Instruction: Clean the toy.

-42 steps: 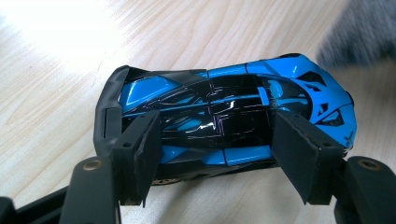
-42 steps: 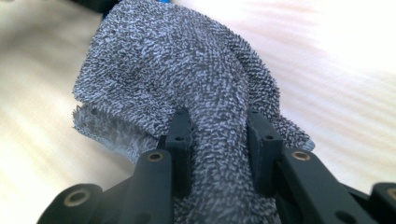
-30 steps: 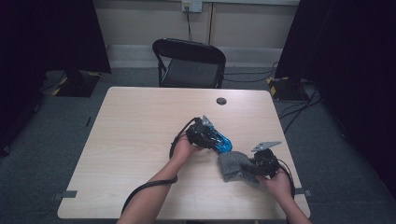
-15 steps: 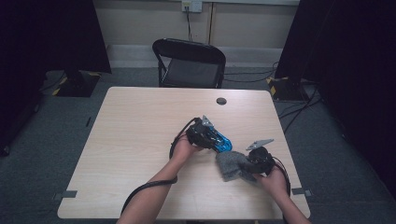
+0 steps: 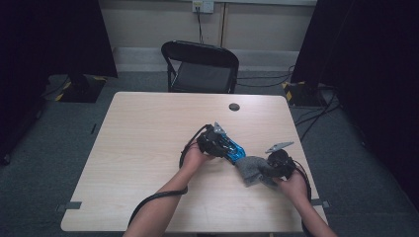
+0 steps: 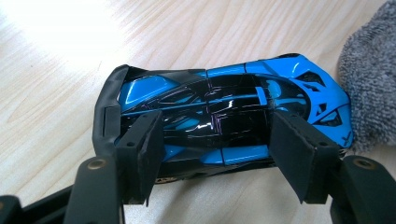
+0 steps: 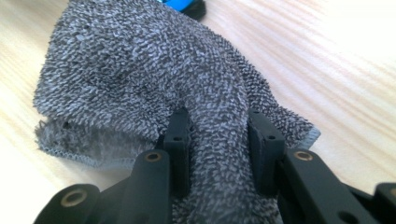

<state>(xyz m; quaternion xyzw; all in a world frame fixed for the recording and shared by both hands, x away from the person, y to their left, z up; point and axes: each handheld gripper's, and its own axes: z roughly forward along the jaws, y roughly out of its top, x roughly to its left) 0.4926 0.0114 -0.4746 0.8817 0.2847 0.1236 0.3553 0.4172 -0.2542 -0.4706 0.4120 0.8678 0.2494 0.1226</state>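
Car (image 6: 224, 116), blue and black, sits on the table (image 5: 148, 148), pinched across its body by the left gripper (image 6: 217, 154). The right gripper (image 7: 219, 149) squeezes a bunched grey cloth (image 7: 140, 70) touching the car's nose. Wiping looks underway; next, I'd guess, drag the cloth over the bodywork while the left steadies it.

Glossy plastic toy car (image 6: 224, 116), rough terry cloth (image 7: 154, 79), matt wooden table (image 5: 148, 148)

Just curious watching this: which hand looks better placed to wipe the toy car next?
Probably the right: its gripper already pinches the cloth beside the car, while the left gripper steadies the car.
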